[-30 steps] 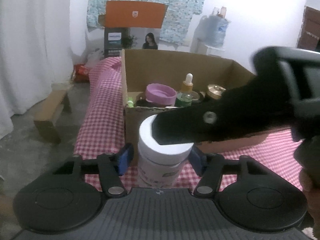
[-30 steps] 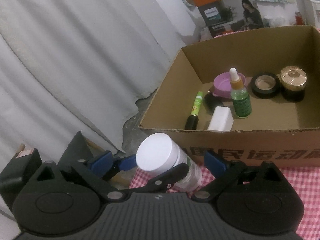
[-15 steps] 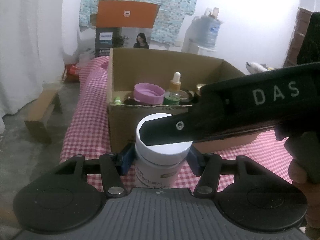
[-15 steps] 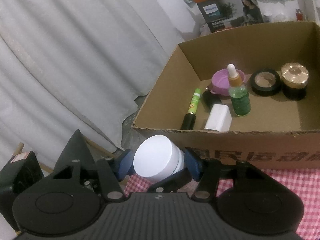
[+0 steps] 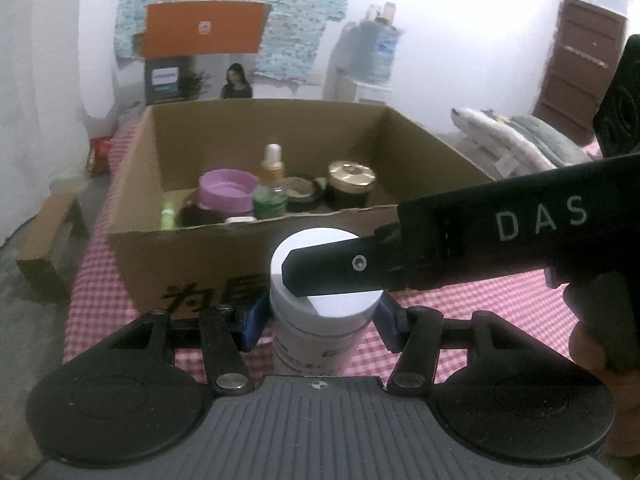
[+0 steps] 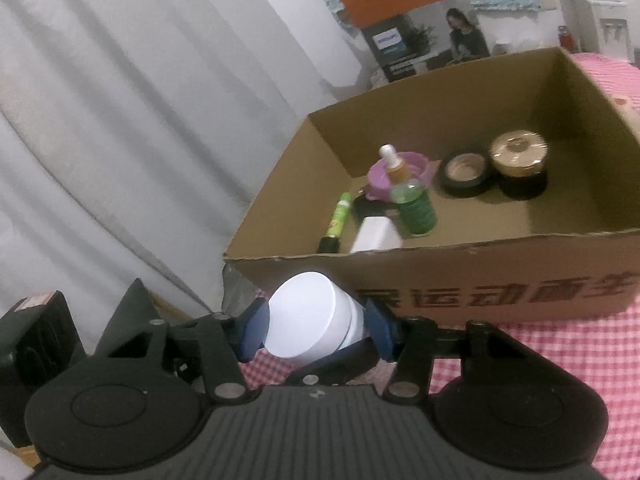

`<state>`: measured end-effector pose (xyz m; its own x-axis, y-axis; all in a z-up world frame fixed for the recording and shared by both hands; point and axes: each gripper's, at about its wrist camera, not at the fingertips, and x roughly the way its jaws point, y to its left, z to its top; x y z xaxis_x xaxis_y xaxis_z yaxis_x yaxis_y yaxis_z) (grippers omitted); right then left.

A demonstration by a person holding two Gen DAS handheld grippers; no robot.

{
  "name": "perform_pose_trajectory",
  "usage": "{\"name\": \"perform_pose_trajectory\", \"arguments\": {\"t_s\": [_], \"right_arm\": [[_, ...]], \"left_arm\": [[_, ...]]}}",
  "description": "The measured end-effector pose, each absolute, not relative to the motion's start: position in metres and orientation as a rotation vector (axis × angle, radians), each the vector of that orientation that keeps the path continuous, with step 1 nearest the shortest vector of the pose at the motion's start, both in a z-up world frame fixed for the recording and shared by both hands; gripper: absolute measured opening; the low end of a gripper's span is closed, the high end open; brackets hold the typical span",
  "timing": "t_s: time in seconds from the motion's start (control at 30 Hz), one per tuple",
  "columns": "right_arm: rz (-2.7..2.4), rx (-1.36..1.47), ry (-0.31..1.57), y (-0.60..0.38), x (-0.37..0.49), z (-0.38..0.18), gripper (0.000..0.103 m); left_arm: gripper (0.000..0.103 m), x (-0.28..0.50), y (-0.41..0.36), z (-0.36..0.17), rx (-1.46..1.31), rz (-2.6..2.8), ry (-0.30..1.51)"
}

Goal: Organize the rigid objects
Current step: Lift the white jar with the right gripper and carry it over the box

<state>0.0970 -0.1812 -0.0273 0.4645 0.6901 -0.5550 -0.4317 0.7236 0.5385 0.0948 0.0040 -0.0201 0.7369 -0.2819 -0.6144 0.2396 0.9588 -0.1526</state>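
A white-lidded white bottle (image 5: 320, 316) is held in front of the open cardboard box (image 5: 192, 264). My left gripper (image 5: 320, 318) is shut on its body. My right gripper (image 6: 312, 332) is shut on its white lid (image 6: 306, 320); one right finger crosses over the lid in the left wrist view (image 5: 332, 270). In the box are a purple lid (image 6: 412, 164), a green dropper bottle (image 6: 412, 204), a green tube (image 6: 338, 220), a white block (image 6: 376, 236), a black tape roll (image 6: 464, 172) and a gold-lidded jar (image 6: 518, 156).
The box stands on a red checked cloth (image 5: 100, 288). White curtains (image 6: 120, 140) hang at the left. An orange and black carton (image 5: 200, 56) stands behind the box. A small cardboard box (image 5: 48, 248) sits on the floor at the left.
My right gripper has closed onto the bottle's lid. Both grippers and the bottle have risen slightly, showing more of the box's inside.
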Motion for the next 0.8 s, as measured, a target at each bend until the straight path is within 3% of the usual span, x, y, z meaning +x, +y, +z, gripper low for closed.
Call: {"name": "perform_pose_trajectory", "arguments": {"t_s": [0.8], "right_arm": [[0.585,0.432,0.789,-0.268,0.093,-0.038,0.056]], "left_arm": [[0.055,0.111,-0.075,-0.026,0.029,-0.4,0.711]]}}
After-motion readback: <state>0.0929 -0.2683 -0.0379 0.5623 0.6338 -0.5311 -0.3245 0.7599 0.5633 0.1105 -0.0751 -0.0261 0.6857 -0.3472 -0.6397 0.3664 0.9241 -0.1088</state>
